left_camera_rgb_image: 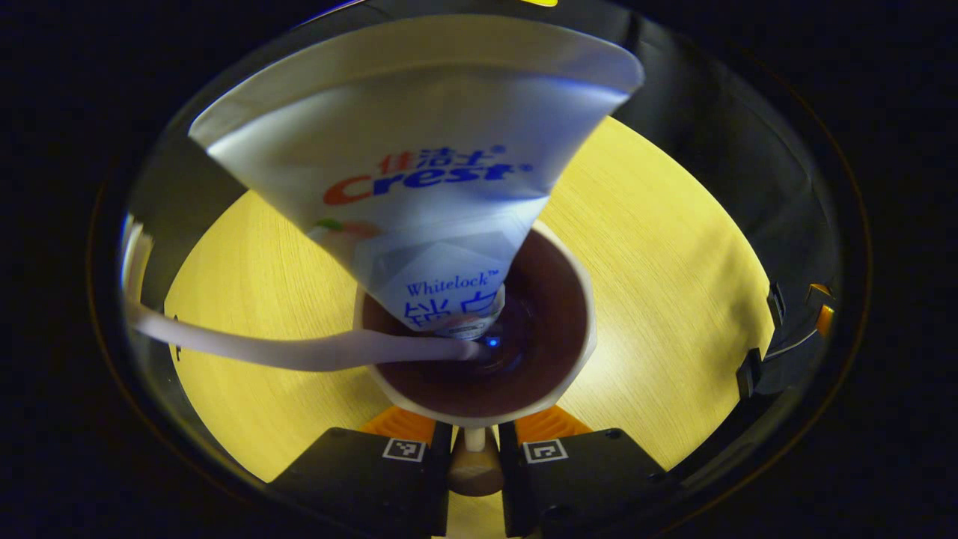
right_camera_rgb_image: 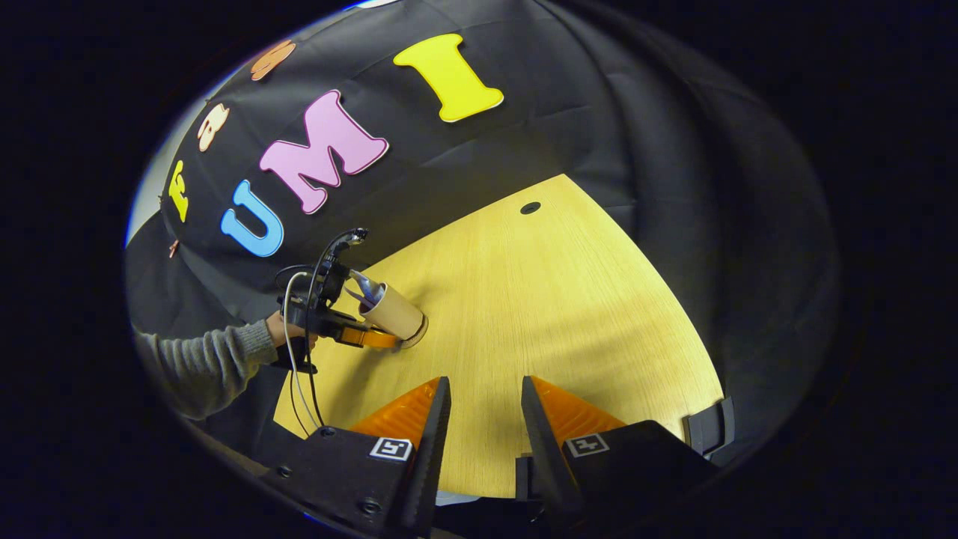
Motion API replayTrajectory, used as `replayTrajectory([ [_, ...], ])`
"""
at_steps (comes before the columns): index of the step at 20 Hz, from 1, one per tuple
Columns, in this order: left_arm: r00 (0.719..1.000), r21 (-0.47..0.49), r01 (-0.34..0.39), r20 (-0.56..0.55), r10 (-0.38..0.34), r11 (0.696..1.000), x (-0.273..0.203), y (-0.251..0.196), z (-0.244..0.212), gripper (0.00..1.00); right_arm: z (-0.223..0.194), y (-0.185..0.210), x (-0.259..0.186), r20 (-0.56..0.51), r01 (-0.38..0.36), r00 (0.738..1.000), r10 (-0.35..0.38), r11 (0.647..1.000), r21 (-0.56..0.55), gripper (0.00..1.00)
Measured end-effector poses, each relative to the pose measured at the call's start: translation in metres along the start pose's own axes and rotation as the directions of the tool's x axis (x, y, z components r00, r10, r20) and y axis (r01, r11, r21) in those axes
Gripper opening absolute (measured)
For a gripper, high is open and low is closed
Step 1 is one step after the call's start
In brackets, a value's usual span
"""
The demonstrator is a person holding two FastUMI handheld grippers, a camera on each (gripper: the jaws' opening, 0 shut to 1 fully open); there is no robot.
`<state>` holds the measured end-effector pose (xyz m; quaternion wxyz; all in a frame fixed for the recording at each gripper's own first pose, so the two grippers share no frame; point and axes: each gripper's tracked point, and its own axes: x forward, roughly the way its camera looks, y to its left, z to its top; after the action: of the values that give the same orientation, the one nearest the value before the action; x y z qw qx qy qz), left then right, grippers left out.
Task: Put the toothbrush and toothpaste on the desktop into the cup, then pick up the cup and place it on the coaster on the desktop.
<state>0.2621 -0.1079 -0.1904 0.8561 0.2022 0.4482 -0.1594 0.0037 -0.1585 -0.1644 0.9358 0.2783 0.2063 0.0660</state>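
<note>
Cup (left_camera_rgb_image: pixel 524 374): pale rim, dark inside, seen from above in the left gripper view; standing on the yellow wood-grain desktop (left_camera_rgb_image: pixel 673 284). In the right gripper view the same cup (right_camera_rgb_image: pixel 393 313) stands near the desktop's left edge, its base on a thin dark disc (possibly the coaster; cannot tell for certain).

Toothpaste (left_camera_rgb_image: pixel 419 172): white tube with printed label, narrow end down inside the cup, flat crimped end leaning up out of it.

Toothbrush (left_camera_rgb_image: pixel 299 348): white handle, one end down in the cup beside the tube, the rest slanting out over the rim to the left.

Left gripper (left_camera_rgb_image: pixel 474 438): fingers drawn close on either side of the cup's near wall, pinching the rim between them. From the right gripper view it (right_camera_rgb_image: pixel 370 337) sits at the cup, held by a hand (right_camera_rgb_image: pixel 288 329) in a grey knit sleeve (right_camera_rgb_image: pixel 202 363).

Right gripper (right_camera_rgb_image: pixel 485 427): fingers spread apart, nothing between them, hanging over bare desktop well apart from the cup.
</note>
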Motion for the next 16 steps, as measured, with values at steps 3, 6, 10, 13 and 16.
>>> replayTrajectory([
  [3, 1.0, 0.003, -0.006, -0.004, 0.006, 1.0, 0.003, 0.0, -0.002, 0.33, 0.004, 0.0, 0.002, 0.002, 0.001, 1.0, -0.001, 1.0, 0.005, 0.59],
  [6, 1.0, 0.001, -0.008, -0.011, 0.008, 1.0, 0.007, 0.001, -0.002, 0.33, 0.004, 0.0, 0.005, -0.005, 0.0, 1.0, 0.001, 1.0, 0.001, 0.59],
  [10, 1.0, 0.005, -0.018, -0.024, 0.018, 1.0, 0.009, 0.003, -0.006, 0.33, 0.005, 0.0, 0.008, -0.012, -0.002, 1.0, 0.002, 1.0, 0.003, 0.59],
  [13, 0.997, 0.02, -0.037, -0.067, 0.038, 0.999, 0.014, 0.004, -0.017, 0.39, 0.007, 0.0, 0.009, -0.008, -0.001, 1.0, 0.001, 1.0, 0.009, 0.59],
  [16, 0.997, 0.077, -0.057, -0.046, 0.061, 0.995, 0.017, 0.004, -0.014, 0.62, 0.008, -0.001, 0.01, -0.008, 0.003, 1.0, -0.003, 1.0, 0.011, 0.59],
])
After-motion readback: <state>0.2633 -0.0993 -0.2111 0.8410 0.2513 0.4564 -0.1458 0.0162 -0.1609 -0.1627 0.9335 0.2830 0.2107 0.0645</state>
